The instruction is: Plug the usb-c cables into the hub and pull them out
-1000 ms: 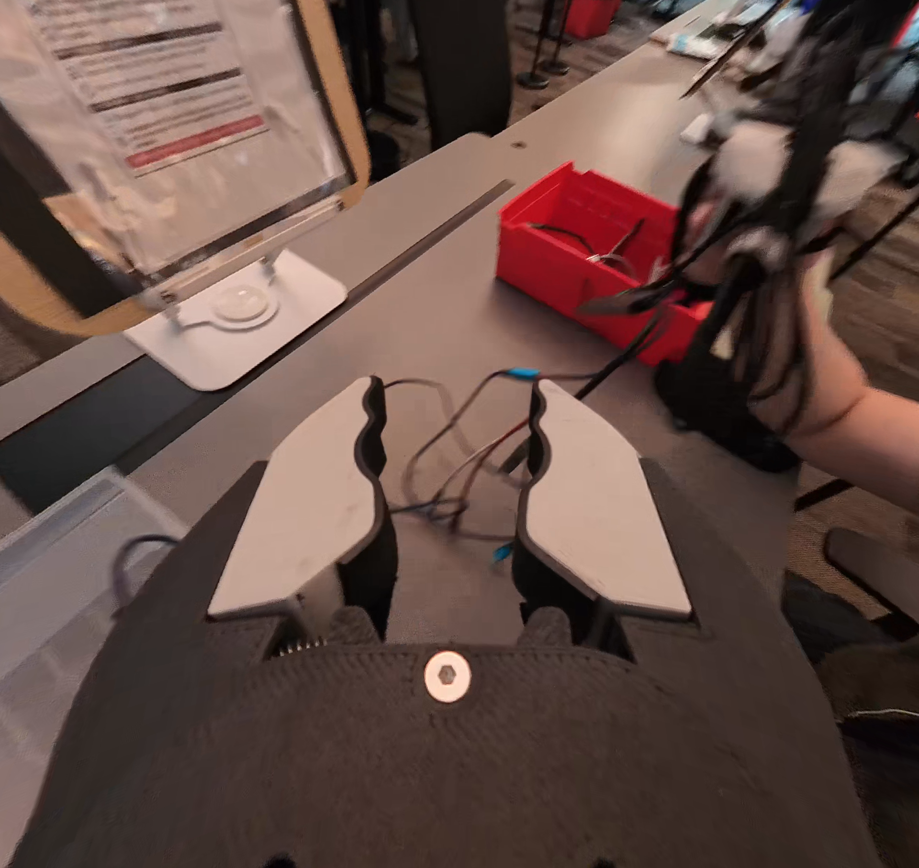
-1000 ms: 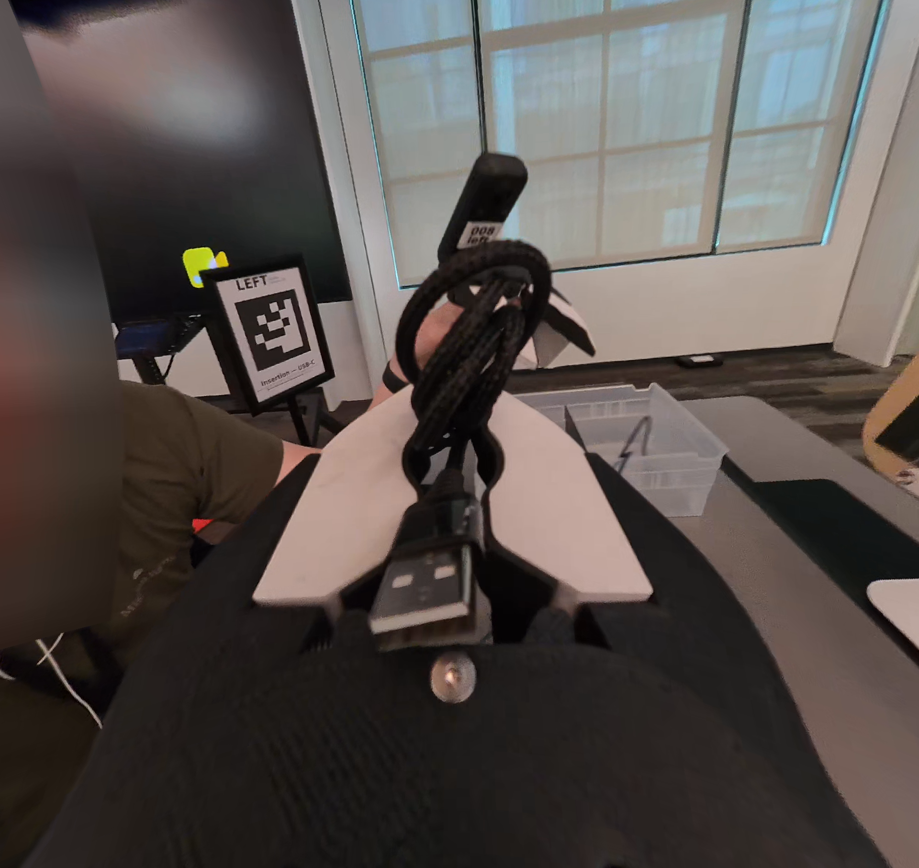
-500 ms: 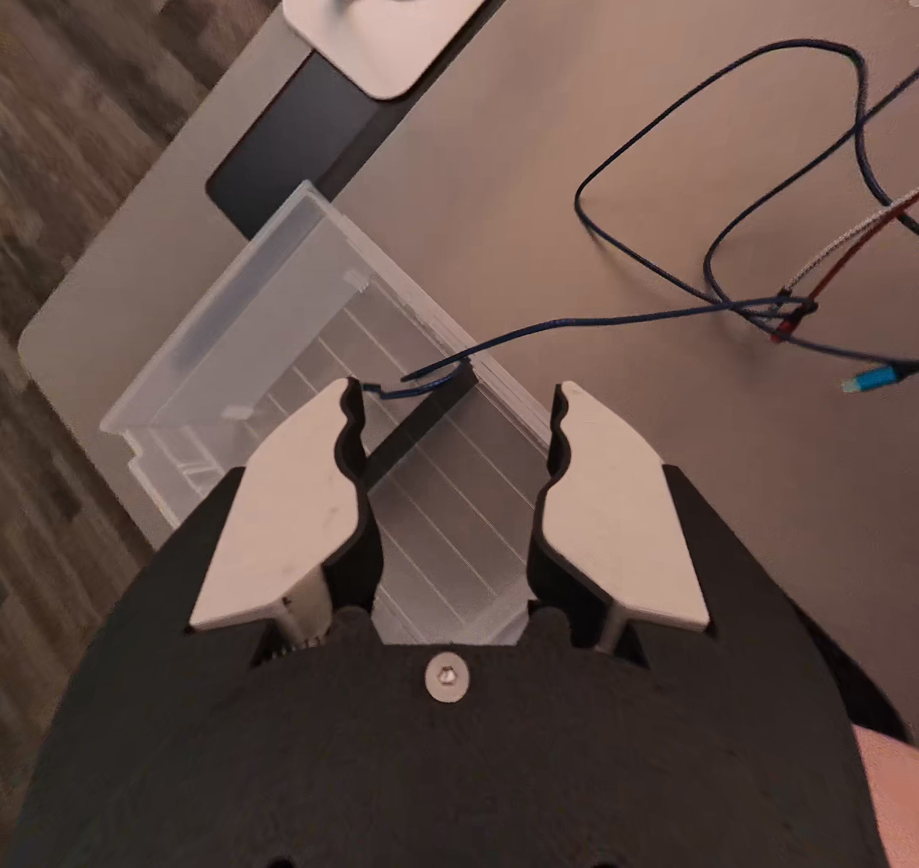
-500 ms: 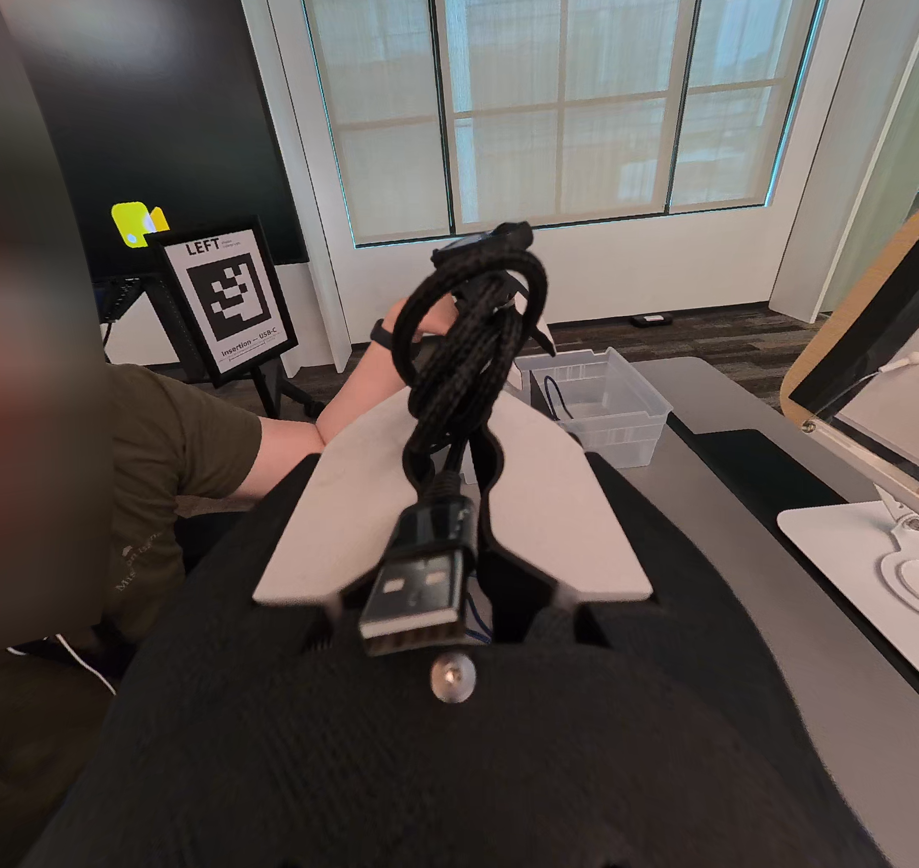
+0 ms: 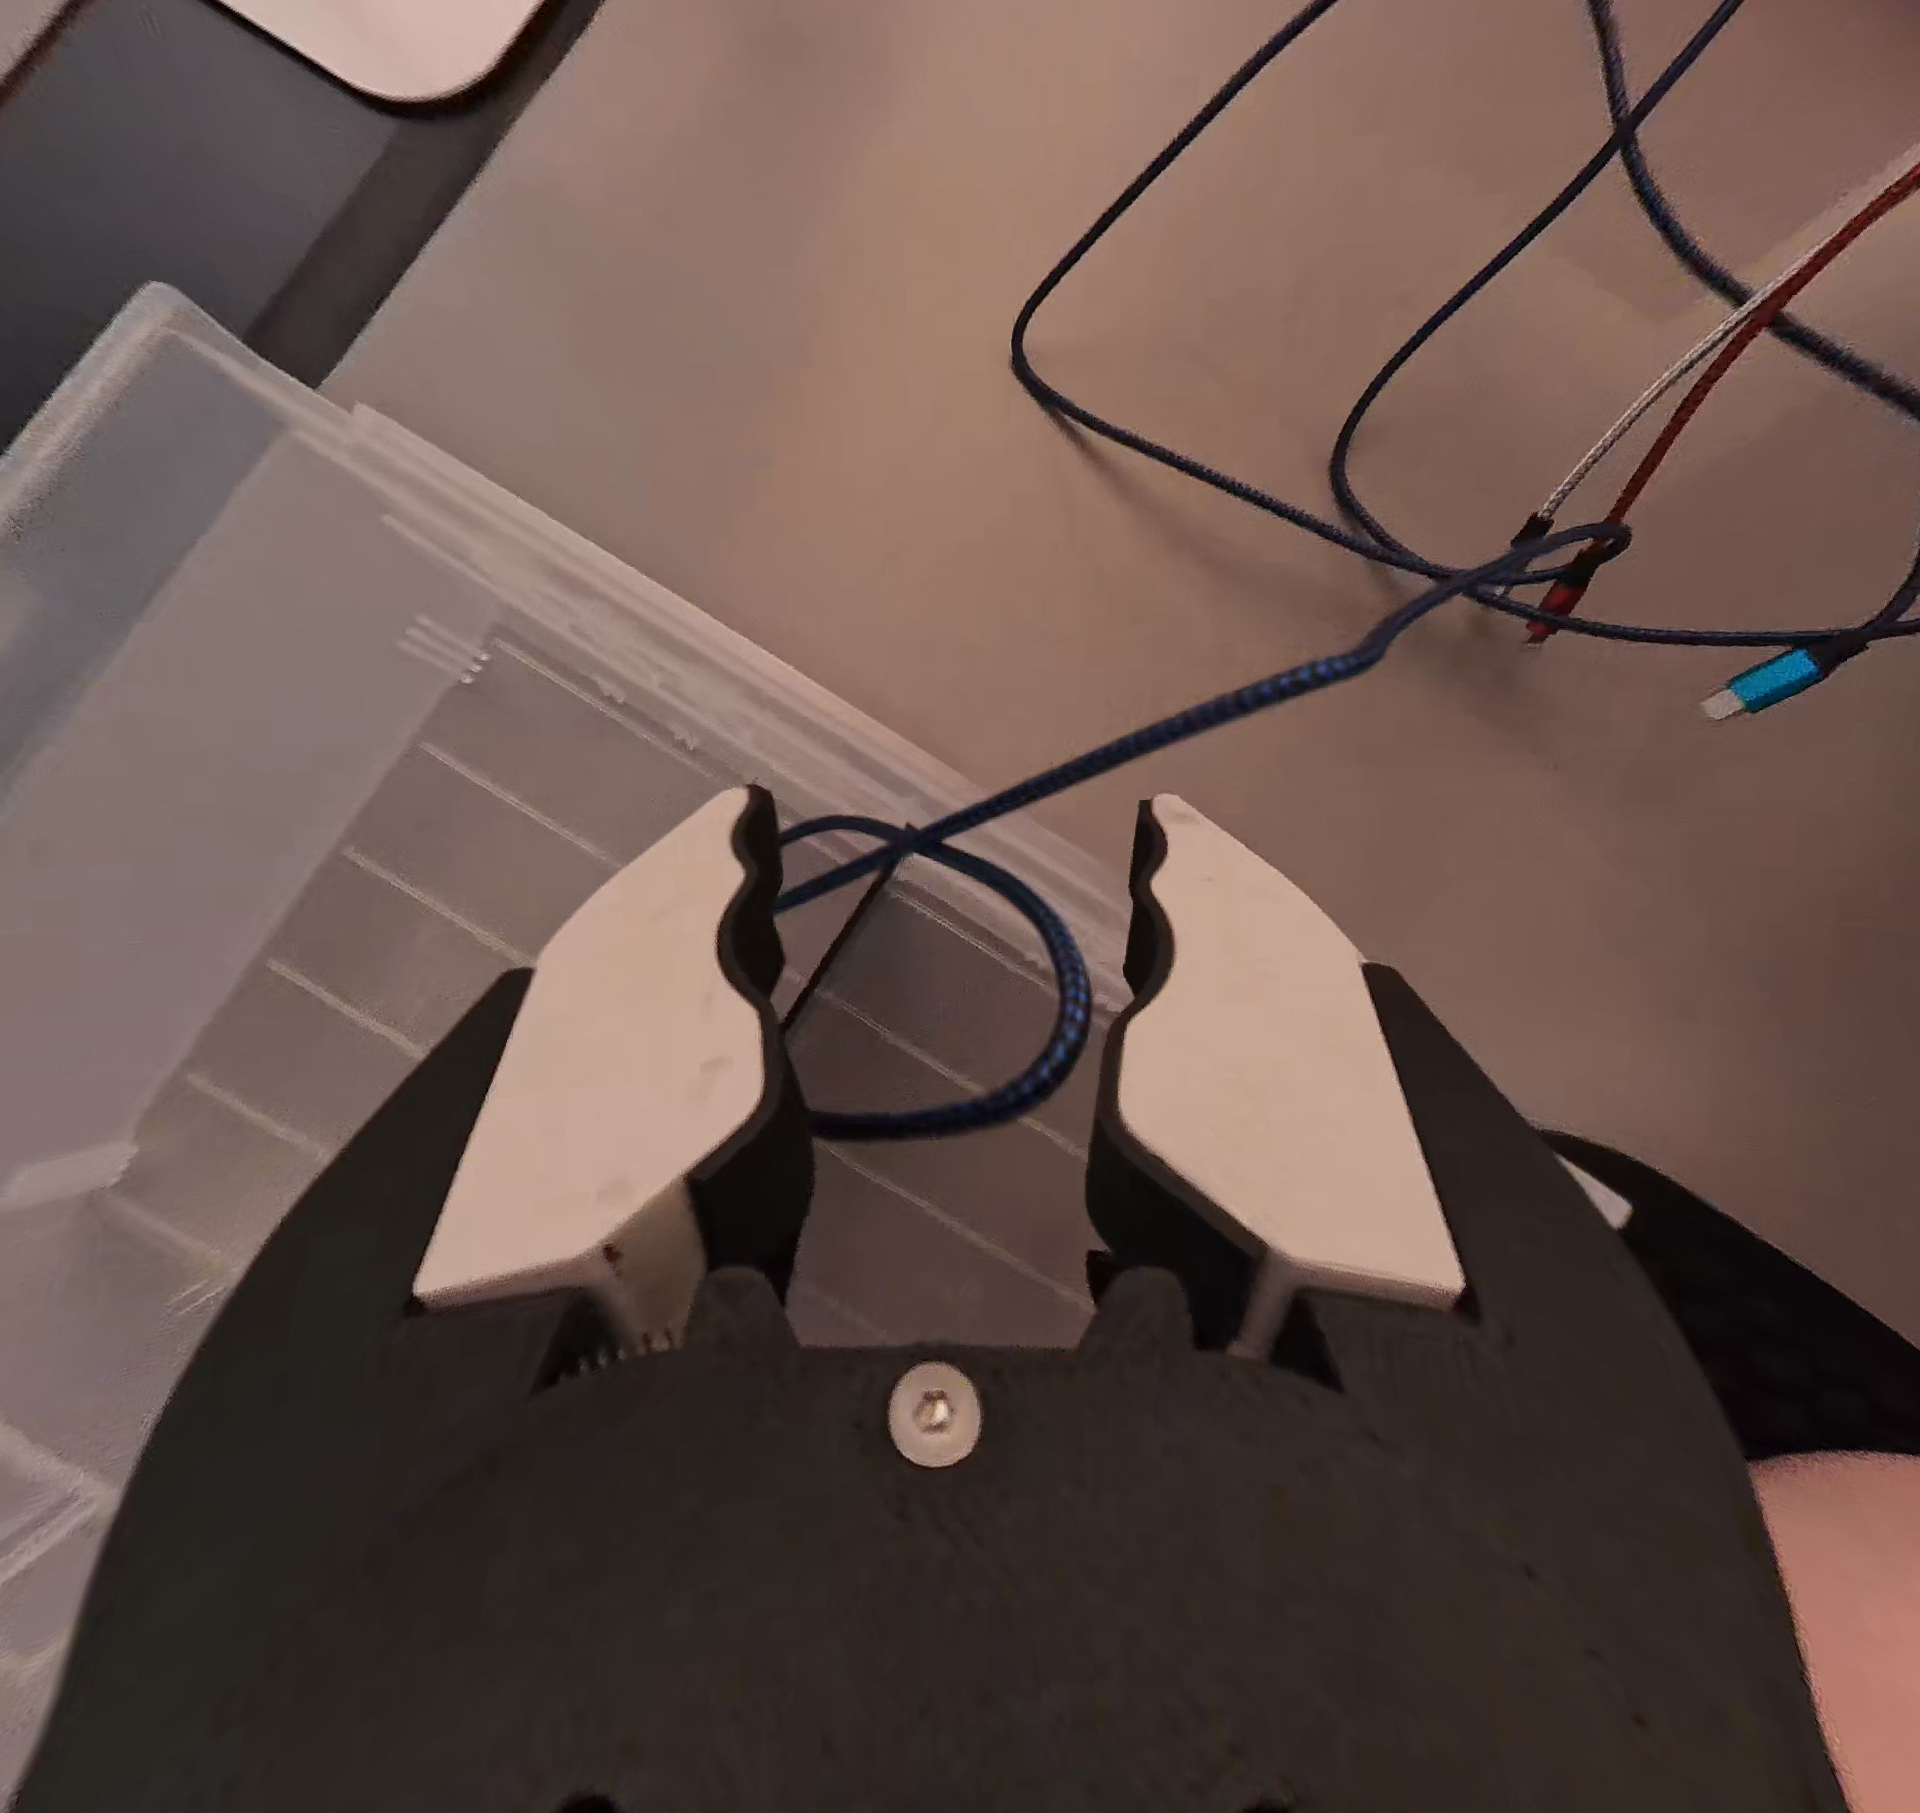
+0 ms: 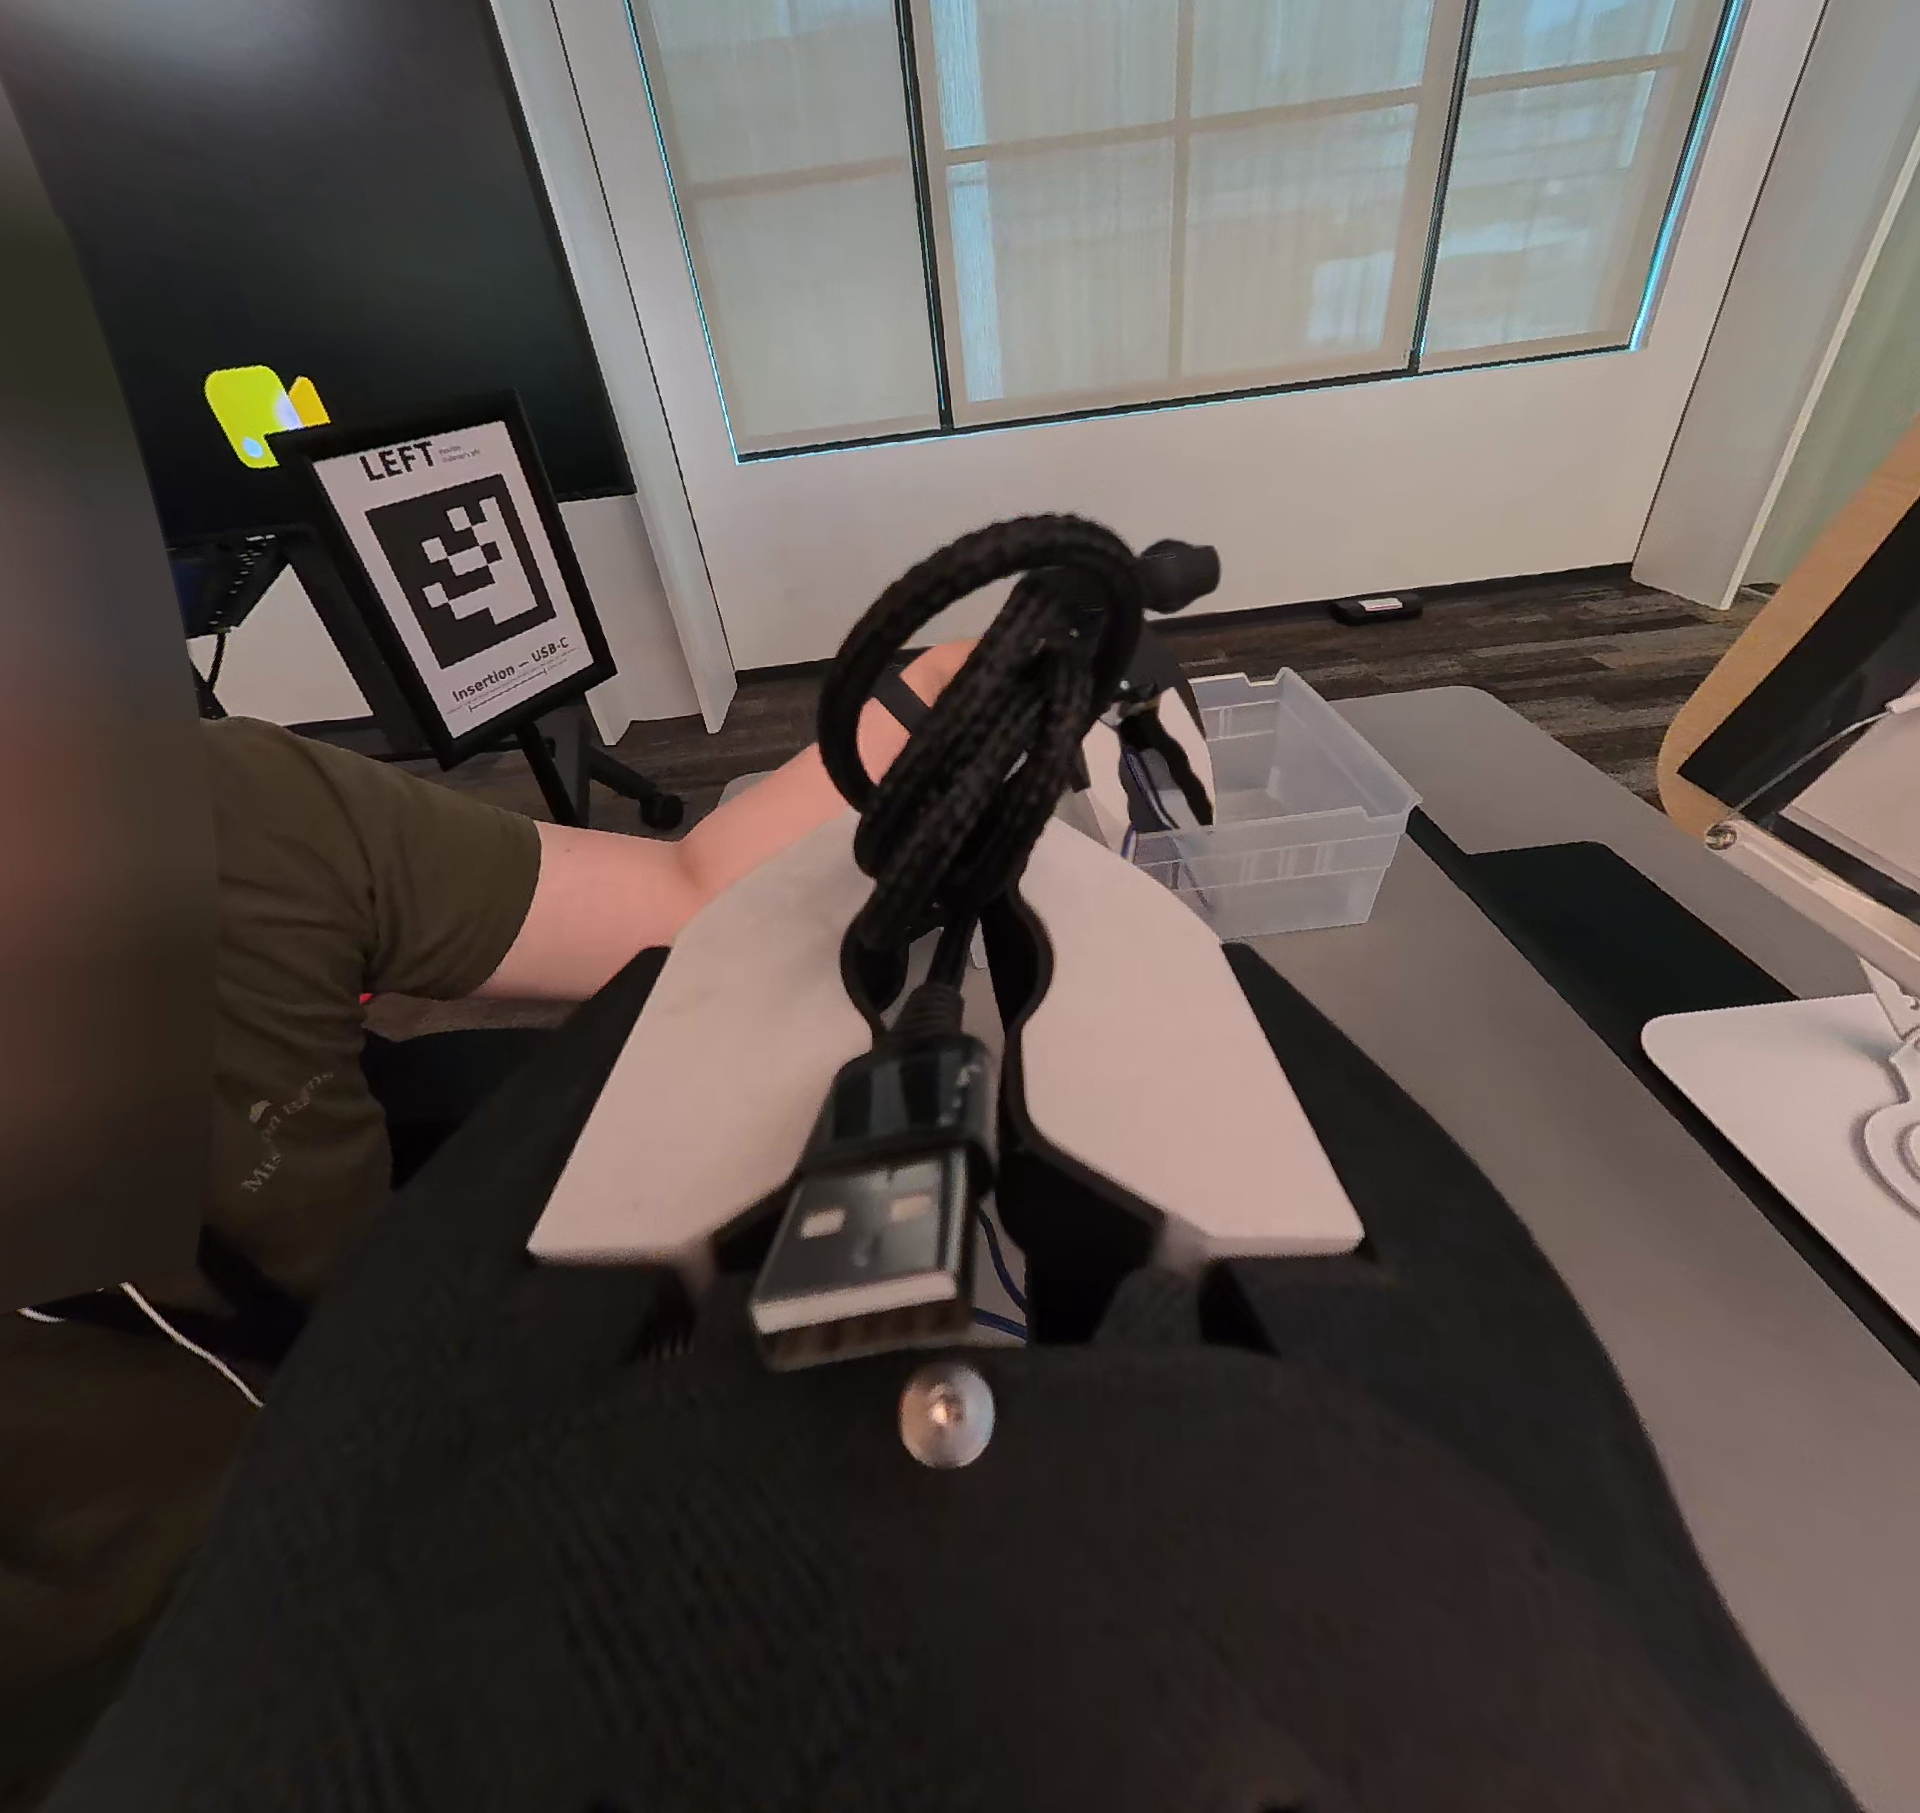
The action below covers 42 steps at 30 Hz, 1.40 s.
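Left claw now over the clear bin, right claw holding the cable bundle

The left claw (image 5: 951,890), spread, has swung from the counter (image 5: 831,309) to the clear bin (image 5: 260,724), where the blue cable (image 5: 1039,1036) loops; the right claw (image 6: 940,942) pinches the black cable (image 6: 977,724). No hub visible, so plugging probably has not started.

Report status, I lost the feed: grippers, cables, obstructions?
Left gripper open over clear bin, blue cable looped between. Right gripper shut on black cable. Hub unseen.

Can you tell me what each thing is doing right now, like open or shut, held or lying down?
left gripper: open, above the bin
right gripper: shut on black cable
black cable: coiled, held up
blue cable: loose, draped over the bin's rim
clear bin: uncovered
red cable: lying on table
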Tool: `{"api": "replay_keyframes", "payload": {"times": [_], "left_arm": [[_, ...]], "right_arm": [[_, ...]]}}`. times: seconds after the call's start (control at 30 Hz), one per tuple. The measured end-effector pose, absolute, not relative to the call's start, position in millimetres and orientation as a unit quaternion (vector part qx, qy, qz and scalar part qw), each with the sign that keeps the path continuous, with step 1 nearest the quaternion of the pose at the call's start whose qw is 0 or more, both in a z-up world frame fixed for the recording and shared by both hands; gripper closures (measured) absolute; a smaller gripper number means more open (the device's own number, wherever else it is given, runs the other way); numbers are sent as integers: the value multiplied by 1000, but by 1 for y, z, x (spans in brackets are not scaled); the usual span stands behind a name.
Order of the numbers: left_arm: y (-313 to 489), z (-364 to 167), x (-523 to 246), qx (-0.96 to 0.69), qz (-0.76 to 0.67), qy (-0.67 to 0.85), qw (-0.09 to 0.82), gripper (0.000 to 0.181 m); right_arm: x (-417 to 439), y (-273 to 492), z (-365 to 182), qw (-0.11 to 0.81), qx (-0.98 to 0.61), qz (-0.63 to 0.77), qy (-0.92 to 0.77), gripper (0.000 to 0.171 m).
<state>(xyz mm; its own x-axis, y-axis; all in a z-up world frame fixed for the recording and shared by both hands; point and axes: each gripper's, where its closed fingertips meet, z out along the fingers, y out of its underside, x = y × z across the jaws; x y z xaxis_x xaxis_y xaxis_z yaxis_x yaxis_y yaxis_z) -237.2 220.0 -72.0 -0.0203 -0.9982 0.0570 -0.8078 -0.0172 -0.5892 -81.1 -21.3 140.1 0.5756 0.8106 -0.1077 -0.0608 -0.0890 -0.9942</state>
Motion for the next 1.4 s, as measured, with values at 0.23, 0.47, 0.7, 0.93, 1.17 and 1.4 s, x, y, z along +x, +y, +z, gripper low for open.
{"api": "replay_keyframes", "payload": {"times": [0.23,0.47,0.7,0.93,1.17,1.4], "left_arm": [[222,-69,-230,-689,-287,642,174,146],[221,-58,-235,-699,-279,635,174,166],[220,-28,-231,-689,-301,621,219,175],[193,34,-208,-638,-324,625,313,176],[107,79,-166,-569,-382,653,323,177],[57,2,-109,-582,-355,708,180,178]], "right_arm": [[-81,-20,138,606,-649,354,-293,155],[-80,-19,136,605,-654,345,-294,155],[-78,-14,131,601,-663,337,-291,155],[-74,-12,130,605,-670,321,-287,155],[-63,-14,133,606,-679,309,-274,155],[-58,-18,116,564,-710,306,-291,155]]}}
